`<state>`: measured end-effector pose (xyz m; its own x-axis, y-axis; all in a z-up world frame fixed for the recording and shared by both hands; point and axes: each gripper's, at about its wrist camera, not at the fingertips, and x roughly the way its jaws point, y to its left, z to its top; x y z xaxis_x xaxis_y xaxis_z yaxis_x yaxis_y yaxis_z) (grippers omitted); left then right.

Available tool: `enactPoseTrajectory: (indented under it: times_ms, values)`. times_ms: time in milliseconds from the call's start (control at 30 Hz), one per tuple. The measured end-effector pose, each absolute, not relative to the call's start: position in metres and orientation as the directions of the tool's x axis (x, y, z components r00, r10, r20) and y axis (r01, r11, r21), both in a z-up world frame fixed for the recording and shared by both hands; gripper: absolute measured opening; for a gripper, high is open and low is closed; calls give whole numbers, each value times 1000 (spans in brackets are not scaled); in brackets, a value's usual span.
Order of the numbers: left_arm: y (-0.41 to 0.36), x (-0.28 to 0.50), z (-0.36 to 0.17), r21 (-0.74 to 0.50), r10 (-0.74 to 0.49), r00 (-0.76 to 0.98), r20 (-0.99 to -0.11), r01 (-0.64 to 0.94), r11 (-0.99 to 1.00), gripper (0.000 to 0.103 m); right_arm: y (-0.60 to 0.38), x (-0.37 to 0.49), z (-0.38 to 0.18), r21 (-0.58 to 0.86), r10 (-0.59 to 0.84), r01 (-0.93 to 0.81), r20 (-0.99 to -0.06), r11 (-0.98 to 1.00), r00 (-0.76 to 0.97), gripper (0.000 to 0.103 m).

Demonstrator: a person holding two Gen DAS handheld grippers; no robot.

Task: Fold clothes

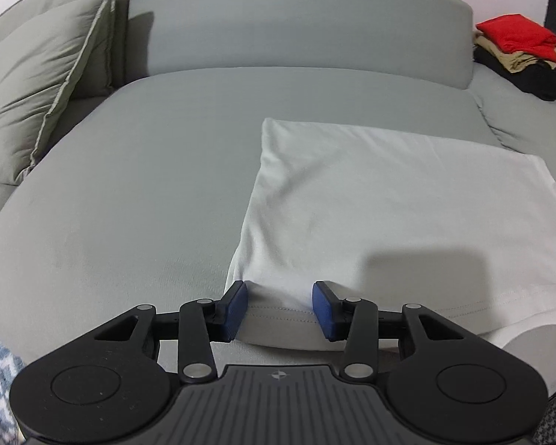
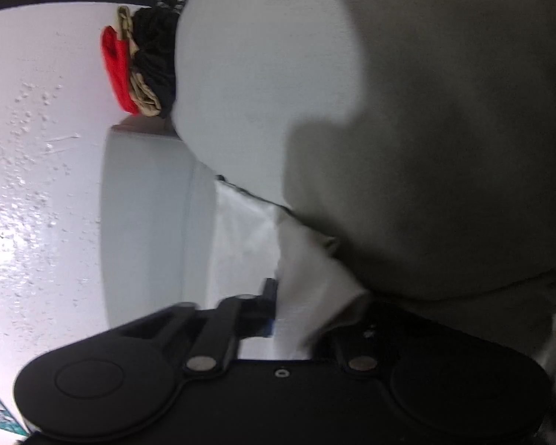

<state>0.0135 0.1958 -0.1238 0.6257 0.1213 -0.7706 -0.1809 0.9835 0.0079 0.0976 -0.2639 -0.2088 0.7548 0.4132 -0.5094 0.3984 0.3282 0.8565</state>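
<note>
A wide grey fabric sofa point(image 1: 137, 193) carries a white folded cotton garment point(image 1: 389, 200) on its seat, right of centre. The left claw point(image 1: 280, 309) stands released astride the garment's near hem. The right claw point(image 2: 278, 307) is clenched on white cloth. No readable writing shows anywhere.

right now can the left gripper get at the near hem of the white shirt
Probably yes. The left gripper is open, its blue pads astride the near hem of the white shirt, which lies flat on the grey sofa seat. Nothing sits between pads and cloth.
</note>
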Motion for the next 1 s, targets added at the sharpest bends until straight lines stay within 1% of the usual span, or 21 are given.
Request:
enactPoseTrajectory:
  times_ms: [67, 133, 200, 267, 300, 333, 433, 467, 500, 533, 600, 667, 800, 867, 900, 1000]
  values:
    - [200, 10, -122, -4, 99, 634, -767, -159, 987, 42, -256, 103, -193, 806, 378, 389, -564, 446, 734, 3]
    - [202, 5, -119, -6, 87, 647, -757, -139, 990, 42, -243, 110, -173, 727, 321, 374, -622, 577, 714, 3]
    - [203, -2, -112, -10, 89, 673, -734, -142, 990, 43, -227, 115, -150, 645, 261, 341, -653, 684, 711, 3]
    - [211, -10, -105, -42, 86, 708, -701, -162, 986, 44, -203, 120, -124, 543, 201, 269, -656, 796, 727, 3]
    - [217, -14, -103, -63, 90, 723, -685, -182, 981, 48, -187, 120, -113, 489, 182, 221, -649, 844, 738, 3]
    - [224, -17, -102, -82, 102, 735, -671, -210, 974, 48, -169, 121, -102, 432, 167, 171, -639, 886, 750, 3]
    - [253, -26, -108, -229, 90, 752, -653, -309, 923, 47, -113, 119, -73, 240, 142, 7, -597, 971, 789, 3]
    - [263, -28, -110, -282, 84, 758, -647, -340, 897, 46, -90, 116, -66, 171, 148, -58, -577, 984, 803, 3]
    - [271, -31, -113, -327, 83, 762, -642, -370, 870, 42, -67, 112, -60, 109, 163, -123, -555, 986, 816, 3]
    - [278, -35, -115, -357, 92, 764, -639, -400, 844, 41, -43, 106, -56, 45, 184, -190, -534, 981, 825, 3]
    - [288, -41, -119, -396, 113, 764, -635, -447, 802, 41, 4, 95, -53, -67, 242, -318, -508, 946, 827, 3]
    - [294, -43, -122, -416, 122, 761, -637, -473, 777, 41, 49, 82, -60, -162, 296, -427, -507, 890, 810, 3]
    - [301, -43, -126, -441, 122, 752, -648, -501, 745, 41, 115, 77, -93, -220, 342, -582, -630, 783, 697, 3]
    - [303, -43, -127, -449, 121, 749, -651, -508, 735, 41, 136, 80, -114, -207, 330, -628, -705, 750, 627, 3]
    - [302, -43, -126, -450, 120, 750, -650, -507, 735, 41, 141, 80, -122, -197, 327, -640, -728, 742, 602, 4]
    - [302, -45, -126, -454, 116, 755, -645, -500, 737, 41, 142, 76, -126, -182, 326, -633, -733, 752, 598, 4]
